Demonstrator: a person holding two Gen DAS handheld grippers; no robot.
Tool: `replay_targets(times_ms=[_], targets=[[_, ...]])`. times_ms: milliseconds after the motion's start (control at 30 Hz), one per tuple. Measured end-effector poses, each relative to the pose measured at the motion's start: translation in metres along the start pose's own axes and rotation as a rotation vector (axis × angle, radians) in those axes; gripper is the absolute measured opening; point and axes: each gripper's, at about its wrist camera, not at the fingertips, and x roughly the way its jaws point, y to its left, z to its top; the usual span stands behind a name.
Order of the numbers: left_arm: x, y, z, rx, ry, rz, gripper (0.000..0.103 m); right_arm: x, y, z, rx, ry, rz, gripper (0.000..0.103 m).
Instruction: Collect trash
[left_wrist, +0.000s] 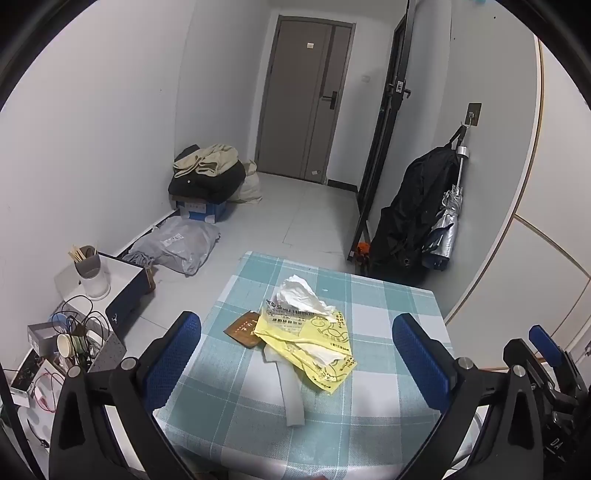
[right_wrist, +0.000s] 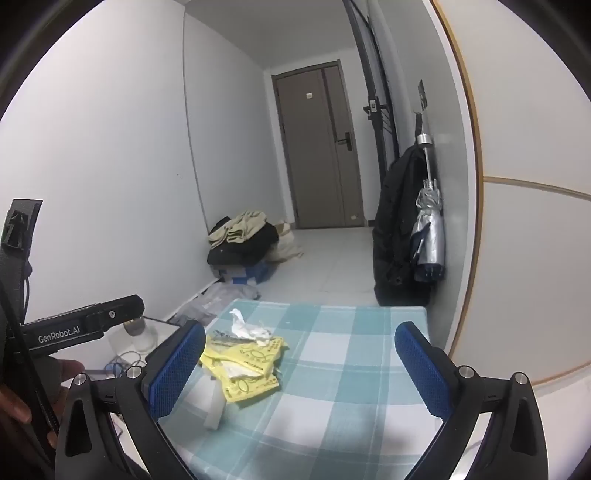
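A small desk (left_wrist: 388, 306) covered in a teal and white checked cloth holds a loose pile of trash near its middle. A crumpled white tissue (left_wrist: 301, 293) sits on top of a creased yellow plastic bag (left_wrist: 314, 350) printed with dark text. A flat brown packet (left_wrist: 245, 328) lies touching the bag's left side, and a pale grey strip (left_wrist: 290, 395) pokes out from under it. Both the left tongs (left_wrist: 295, 363) and the right tongs (right_wrist: 301, 369) hover above the desk, spread wide, holding nothing.
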Motion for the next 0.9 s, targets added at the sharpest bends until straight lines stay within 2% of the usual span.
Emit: replay_targets(times_ms=[900], targets=[[0.0007, 0.0002, 0.0002, -0.008, 0.006, -0.004, 0.102, -0.0042, -0.0020, 0.0027, 0.005, -0.004, -0.002, 0.103]])
